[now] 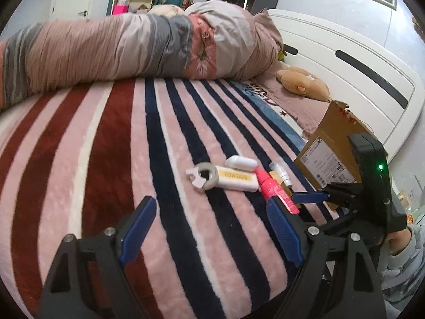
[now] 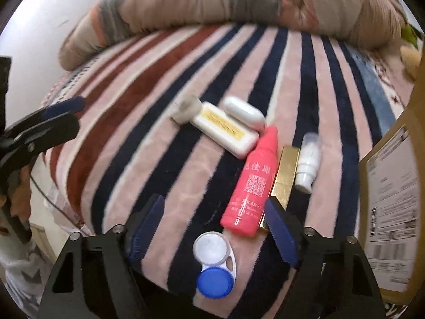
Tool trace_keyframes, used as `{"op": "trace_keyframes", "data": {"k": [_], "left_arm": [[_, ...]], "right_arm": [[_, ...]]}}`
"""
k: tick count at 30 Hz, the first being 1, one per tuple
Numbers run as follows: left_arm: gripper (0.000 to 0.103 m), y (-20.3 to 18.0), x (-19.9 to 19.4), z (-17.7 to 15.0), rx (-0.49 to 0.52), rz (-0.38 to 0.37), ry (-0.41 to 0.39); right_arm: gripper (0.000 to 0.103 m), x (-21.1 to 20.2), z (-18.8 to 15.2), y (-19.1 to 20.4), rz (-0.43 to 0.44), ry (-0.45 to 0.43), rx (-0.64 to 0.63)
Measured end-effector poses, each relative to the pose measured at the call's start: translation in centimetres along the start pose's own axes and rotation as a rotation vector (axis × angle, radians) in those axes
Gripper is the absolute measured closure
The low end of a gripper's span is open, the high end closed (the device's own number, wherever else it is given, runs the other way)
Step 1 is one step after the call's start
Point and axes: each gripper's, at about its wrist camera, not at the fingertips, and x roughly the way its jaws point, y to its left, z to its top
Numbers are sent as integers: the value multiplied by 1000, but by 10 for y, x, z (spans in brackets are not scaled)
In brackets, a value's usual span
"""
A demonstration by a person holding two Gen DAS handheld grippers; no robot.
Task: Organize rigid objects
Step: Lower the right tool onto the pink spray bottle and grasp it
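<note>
**Rigid objects clustered on the bed, box waiting at the side**

Rigid objects lie in a loose group on the striped blanket of the bed: a pink bottle, a gold box touching its side, a small white bottle just beside that, a white bar with a yellow label, a white oval case behind it, and a greyish ring-shaped piece at the bar's far end. A contact lens case with one blue cap lies nearest us, at 6 o'clock from the pink bottle. We judge they are gathered here so each can go into the cardboard box standing at 3 o'clock.

Our right gripper hangs low over the lens case, jaws spread wide and holding nothing; the lens case sits between them, which suggests it is the next pick. Our left gripper is level above the blanket at 9 o'clock from the cluster, jaws likewise released and empty, apparently waiting.
</note>
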Motion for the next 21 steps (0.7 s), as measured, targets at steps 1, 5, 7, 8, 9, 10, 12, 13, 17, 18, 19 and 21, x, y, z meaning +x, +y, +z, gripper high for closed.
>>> {"op": "trace_keyframes", "data": {"k": [1,5,7,8,9,10,12,13,17,18,19,21], "left_arm": [[20,1,2,-2,-6,-6,1],[20,3,10,-8,-15,-34,-1],[20,3,10,-8,-14,-30,-6],[20,3,9,-8,-17,-31,-7],[20,4,9,-7,-22,-32,-10],[20,5,9,-7,-27,-34,-12],[20,6,7,-6,-28,-33,-15],[20,7,6,-6,-28,-31,-16],[20,8,2,-5,-37,-22,-19],[20,9,1,-5,-39,-21,-21],[20,8,-1,-4,-39,-23,-24],[20,8,-4,-4,-40,-25,-29]], "right_arm": [[30,4,1,-2,-2,4,9],[31,10,5,-4,-19,7,13],[34,13,11,-6,-25,12,36],[37,14,14,-8,-27,14,48],[38,16,17,-8,-30,21,53],[38,18,20,-7,-29,29,54],[38,23,24,-6,-32,46,50],[41,25,26,-5,-38,56,51],[57,35,33,-15,-19,112,127],[57,39,35,-18,-9,125,151],[58,40,36,-19,-13,128,156],[63,42,40,-19,-31,121,151]]}}
